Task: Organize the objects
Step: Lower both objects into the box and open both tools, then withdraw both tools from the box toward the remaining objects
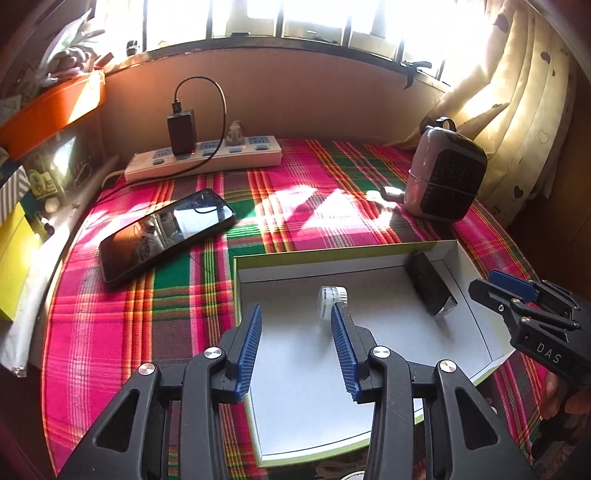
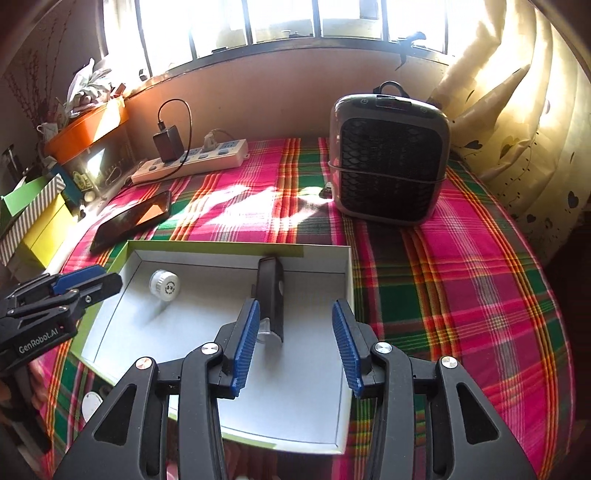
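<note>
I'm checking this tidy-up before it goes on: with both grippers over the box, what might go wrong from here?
1. The small white bottle lies on its side in the white box, so it may roll if nudged.
2. The box's near edge seems to overhang the table, so pressing there might tip it.
3. The phone lies close to the box's left; a sweep by the open left gripper could knock it.

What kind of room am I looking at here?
Probably a lived-in room at home: a plaid-covered table under a barred window with a curtain, a power strip and a charging phone.
</note>
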A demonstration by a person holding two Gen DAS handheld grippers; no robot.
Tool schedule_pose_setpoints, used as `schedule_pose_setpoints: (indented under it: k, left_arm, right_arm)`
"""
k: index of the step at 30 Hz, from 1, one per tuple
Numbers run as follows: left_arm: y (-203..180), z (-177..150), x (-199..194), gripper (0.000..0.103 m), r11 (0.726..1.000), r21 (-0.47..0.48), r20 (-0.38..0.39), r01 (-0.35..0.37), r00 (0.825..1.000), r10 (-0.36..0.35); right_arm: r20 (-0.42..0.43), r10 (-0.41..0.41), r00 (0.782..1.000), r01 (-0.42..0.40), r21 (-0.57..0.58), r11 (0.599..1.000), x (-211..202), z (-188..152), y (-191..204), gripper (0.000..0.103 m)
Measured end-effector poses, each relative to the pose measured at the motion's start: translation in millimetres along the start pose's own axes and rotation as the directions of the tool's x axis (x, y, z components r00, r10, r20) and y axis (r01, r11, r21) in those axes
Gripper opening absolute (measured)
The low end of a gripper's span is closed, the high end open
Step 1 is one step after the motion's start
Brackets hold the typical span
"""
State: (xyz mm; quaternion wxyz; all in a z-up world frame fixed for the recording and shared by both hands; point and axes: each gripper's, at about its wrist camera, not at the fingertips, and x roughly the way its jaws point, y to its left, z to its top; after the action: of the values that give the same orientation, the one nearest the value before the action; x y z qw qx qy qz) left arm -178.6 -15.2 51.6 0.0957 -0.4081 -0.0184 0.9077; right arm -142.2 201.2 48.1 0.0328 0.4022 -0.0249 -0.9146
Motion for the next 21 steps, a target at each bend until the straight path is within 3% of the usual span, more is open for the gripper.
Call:
schedule_pose_setpoints:
  k: [9, 21]
  left_arm:
    - [31.4, -24.4, -4.5, 0.038, 0.995, -0.098, -0.042, -0.025, 0.999, 0.021]
    - [34.2, -47.4, -2.1, 0.038, 0.990, -0.141, -0.101, -0.027, 0.995, 0.013]
  right_arm:
    - [-0.049, -0.045, 0.998, 0.047, 0.036, 0.998, -1.6, -18.0, -26.3, 0.042]
    - [-0.078, -0.065, 0.995, 0.068, 0.043, 0.997, 4.0, -25.1, -38.9, 0.044]
